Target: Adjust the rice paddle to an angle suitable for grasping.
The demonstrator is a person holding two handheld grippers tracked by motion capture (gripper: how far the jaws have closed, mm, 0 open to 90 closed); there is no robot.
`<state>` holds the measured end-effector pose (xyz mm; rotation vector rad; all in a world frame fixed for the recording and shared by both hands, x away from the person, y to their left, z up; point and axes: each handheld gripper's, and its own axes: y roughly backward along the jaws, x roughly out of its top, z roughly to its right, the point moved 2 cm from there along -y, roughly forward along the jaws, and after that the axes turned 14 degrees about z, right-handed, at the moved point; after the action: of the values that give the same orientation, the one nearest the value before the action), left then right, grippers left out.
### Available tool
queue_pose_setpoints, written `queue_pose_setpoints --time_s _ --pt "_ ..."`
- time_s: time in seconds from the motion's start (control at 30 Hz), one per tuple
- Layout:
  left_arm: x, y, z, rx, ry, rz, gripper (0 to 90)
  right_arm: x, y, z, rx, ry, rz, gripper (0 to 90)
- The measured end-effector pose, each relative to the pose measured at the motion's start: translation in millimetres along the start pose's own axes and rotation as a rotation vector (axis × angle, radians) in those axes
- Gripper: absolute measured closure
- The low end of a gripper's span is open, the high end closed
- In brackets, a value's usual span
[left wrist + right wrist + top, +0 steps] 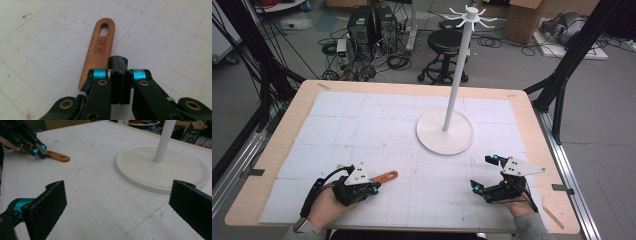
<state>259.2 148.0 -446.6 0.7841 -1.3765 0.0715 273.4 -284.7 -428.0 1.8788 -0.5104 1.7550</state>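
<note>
A flat wooden handle [387,176] with a slotted hole near its end lies on the white gridded mat [362,130] at the front left. My left gripper [376,187] sits low over it with its jaws pressed together. In the left gripper view the wooden handle [98,47] runs under the left side of the left gripper [117,60] rather than between the pads. My right gripper [482,171] rests at the front right, wide open with nothing in it. In the right gripper view the right gripper [120,197] faces the mat, and the wooden handle [58,157] shows far left.
A white stand with a round base [432,137], a tall pole [457,75] and a ring of hooks [471,15] on top rises at the middle back. The round base [140,170] lies just ahead of my right gripper. Beyond the table are a stool [446,42], cables and boxes.
</note>
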Motion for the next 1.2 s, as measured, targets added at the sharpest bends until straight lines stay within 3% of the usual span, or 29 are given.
queue_pose_setpoints --time_s 0.27,0.43,0.53,0.67,0.73,0.8,0.9,1.03,1.2 --pt "6.4 17.5 -12.0 -0.088 0.02 0.077 78.9 -0.2 -0.2 -0.3 0.0 -0.001 -0.003 0.0" --pt "10.9 22.8 -17.4 -0.151 0.032 0.091 58.6 -0.4 -0.3 -0.1 -0.001 0.0 -0.005 0.0" --pt "14.4 25.4 -22.0 -0.165 0.034 0.1 46.8 -0.6 -0.6 -0.2 0.0 -0.003 -0.008 0.0" --pt "19.0 25.4 -22.9 -0.166 0.04 0.066 36.4 -0.8 -1.0 -0.2 0.003 0.0 -0.011 0.0" --pt "23.3 24.8 -19.4 -0.211 0.052 0.053 31.6 -0.9 -1.3 0.1 0.004 -0.001 -0.011 0.1" --pt "26.6 23.3 -16.6 -0.197 0.015 0.026 26.9 -1.2 -1.6 0.1 0.004 -0.003 -0.014 0.1" --pt "27.7 18.4 -17.5 -0.198 0.01 -0.038 14.6 -1.3 -1.5 -0.1 0.008 0.002 -0.014 0.0" --pt "24.6 9.1 -22.1 -0.199 0.013 -0.074 10.9 -0.9 0.0 -0.2 0.003 -0.001 -0.011 0.1" --pt "17.6 -1.4 -28.2 -0.17 -0.005 -0.135 11.0 -1.2 -1.3 -0.4 0.003 0.006 -0.014 0.1"
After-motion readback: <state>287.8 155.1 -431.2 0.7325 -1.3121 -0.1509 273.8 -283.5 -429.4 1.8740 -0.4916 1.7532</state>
